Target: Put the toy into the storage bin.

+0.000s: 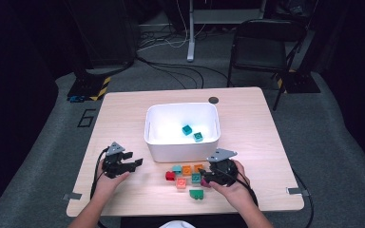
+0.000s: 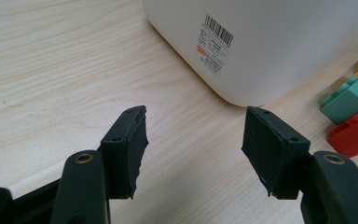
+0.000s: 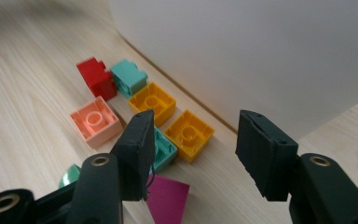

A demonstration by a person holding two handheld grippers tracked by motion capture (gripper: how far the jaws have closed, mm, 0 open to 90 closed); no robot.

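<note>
The right gripper [image 3: 192, 151] hangs low over a group of toy bricks beside the white plastic bin [image 1: 158, 142]. Its jaws are half open and hold nothing. The magenta brick [image 3: 168, 198] lies just under them, touching the teal brick [image 3: 164, 150]; it is perhaps the next one to take, but part of it is hidden. Such a brick is light, hard and smooth, so I would grip it on two flat opposite sides. The left gripper [image 2: 193, 149] waits wide open and empty. The bin has a barcode label [image 2: 216, 48]; its small text cannot be read.
</note>
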